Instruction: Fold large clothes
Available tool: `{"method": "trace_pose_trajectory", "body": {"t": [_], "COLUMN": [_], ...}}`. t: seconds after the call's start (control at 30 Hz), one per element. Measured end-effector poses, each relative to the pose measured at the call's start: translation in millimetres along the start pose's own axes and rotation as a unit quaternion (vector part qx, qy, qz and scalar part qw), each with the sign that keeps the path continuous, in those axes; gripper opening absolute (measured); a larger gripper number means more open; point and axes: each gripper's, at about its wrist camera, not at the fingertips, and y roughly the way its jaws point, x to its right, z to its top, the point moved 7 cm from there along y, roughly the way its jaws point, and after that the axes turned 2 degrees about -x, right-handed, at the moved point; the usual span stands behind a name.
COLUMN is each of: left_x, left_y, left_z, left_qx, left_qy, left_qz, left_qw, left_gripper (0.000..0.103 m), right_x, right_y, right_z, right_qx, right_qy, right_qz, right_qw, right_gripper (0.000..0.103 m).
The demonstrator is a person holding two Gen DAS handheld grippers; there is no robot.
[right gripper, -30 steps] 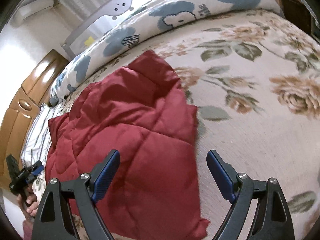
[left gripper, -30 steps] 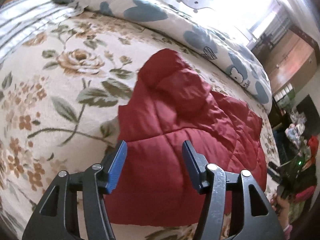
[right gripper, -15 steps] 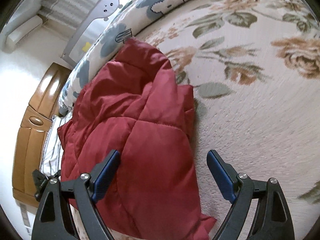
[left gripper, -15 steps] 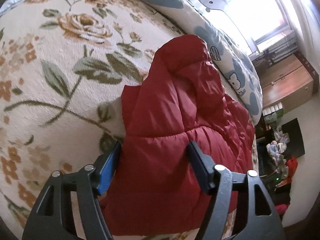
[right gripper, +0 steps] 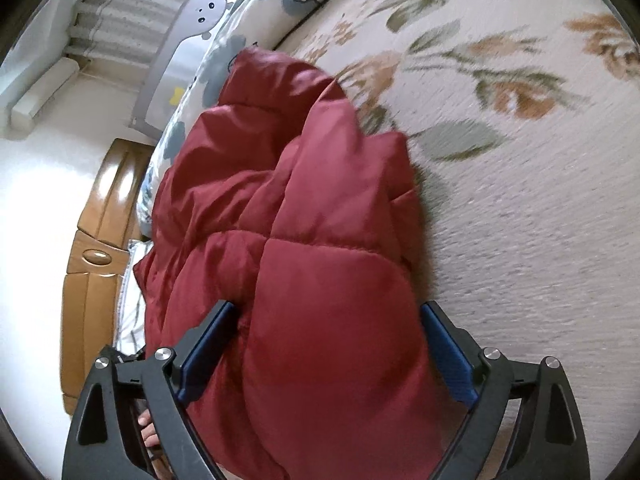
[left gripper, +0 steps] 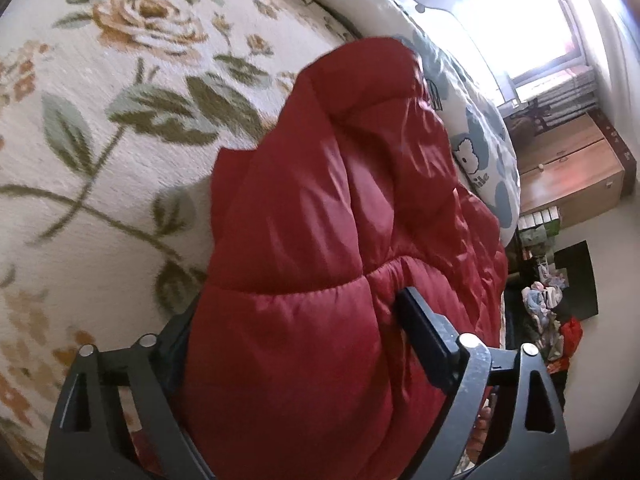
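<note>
Your left claw (left gripper: 298,320) is spreading its jaws right now, and the red puffer jacket (left gripper: 340,220) bulges up between them: the padded hem fills the gap, the right finger (left gripper: 424,332) lies along the fabric, and the other finger is mostly buried behind the puffed panel, so you cannot see whether its pad presses or merely brushes. Nothing looks pinched there; the jaws stand wide and released. Ahead of that claw the jacket runs away in a long quilted heap across the flowered bedspread (left gripper: 100,152), and beyond its far end lies the blue-patterned duvet (left gripper: 480,148), with the bright window (left gripper: 520,20) above it and a wooden cabinet (left gripper: 572,176) off to the right. Your right claw (right gripper: 326,344) is opening too, straddling the same jacket (right gripper: 304,232) from the other side: one blue pad (right gripper: 204,344) sits against the left flank of the padded panel, the other blue pad (right gripper: 448,356) just beside its right edge, and the fabric swells between them uncompressed. So that claw is released as well, with the jacket between its jaws rather than grasped. To its right the bedspread (right gripper: 520,200) lies bare; to its left you see the wooden headboard (right gripper: 92,256) and, low by the frame, fingertips (right gripper: 146,428) of a hand.
</note>
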Motion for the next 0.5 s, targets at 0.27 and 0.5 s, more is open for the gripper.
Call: {"method": "trace_pose_trajectory", "body": {"t": [0.27, 0.5], "left_x": [8, 26], "left_y": [7, -12], "left_z": [0, -3], "left_qx": [-0.008, 0.002], "left_qy": [0.017, 0.052], "left_qz": [-0.020, -0.014], "left_qw": [0.9996, 0.9986], "left_gripper": [0.071, 0.043], "right_x": [-6, -19], "right_y": [11, -5], "right_z": [-2, -6], "right_qx": [-0.004, -0.003], "right_qy": [0.002, -0.012], "right_qz": [0.014, 0.015], "right_qw": [1.000, 1.000], "right_gripper": [0.087, 0.049]}}
